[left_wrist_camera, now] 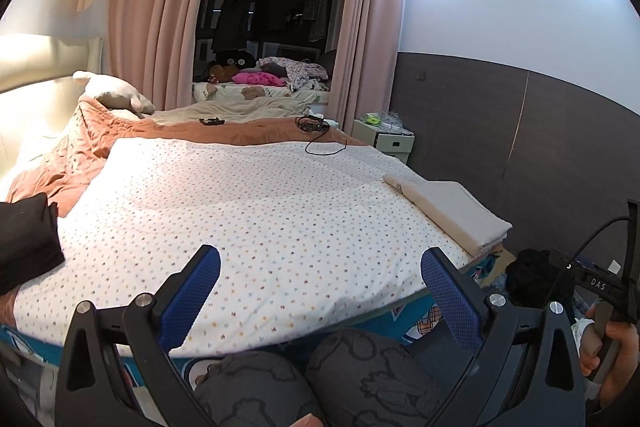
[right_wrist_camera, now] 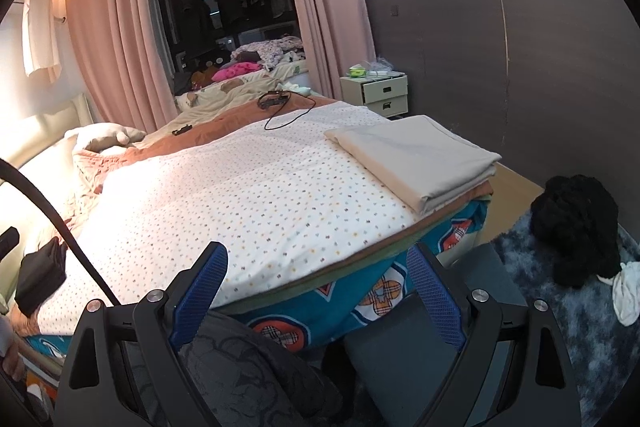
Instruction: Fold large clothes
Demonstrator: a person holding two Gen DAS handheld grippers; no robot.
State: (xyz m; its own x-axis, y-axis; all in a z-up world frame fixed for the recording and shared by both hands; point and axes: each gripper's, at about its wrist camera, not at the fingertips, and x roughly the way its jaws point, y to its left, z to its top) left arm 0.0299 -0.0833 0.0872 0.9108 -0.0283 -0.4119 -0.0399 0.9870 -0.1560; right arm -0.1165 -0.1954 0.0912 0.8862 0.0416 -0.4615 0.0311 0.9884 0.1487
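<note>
Sheet (left_wrist_camera: 260,211), white with small coloured dots, lies spread flat over the bed, its near edge at the mattress edge just ahead of both grippers. Folded beige cloth (right_wrist_camera: 420,163) sits on the sheet's far right corner, at the bed's edge. Folded black garment (left_wrist_camera: 28,239) rests on the sheet's left side. Brown quilt (left_wrist_camera: 100,143) is bunched behind the sheet toward the headboard, with a black cable (right_wrist_camera: 286,113) lying across it.

Left gripper (left_wrist_camera: 320,267): blue-padded jaws spread wide, nothing between them, hovering over the sheet's near edge. Right gripper (right_wrist_camera: 318,269): jaws likewise wide apart and empty, over the sheet's near right edge and the blue patterned bed cover (right_wrist_camera: 372,299) below it. Person's knees (left_wrist_camera: 312,379) in grey patterned trousers are just under the left gripper. Black fluffy heap (right_wrist_camera: 576,227) lies on the rug at right.
</note>
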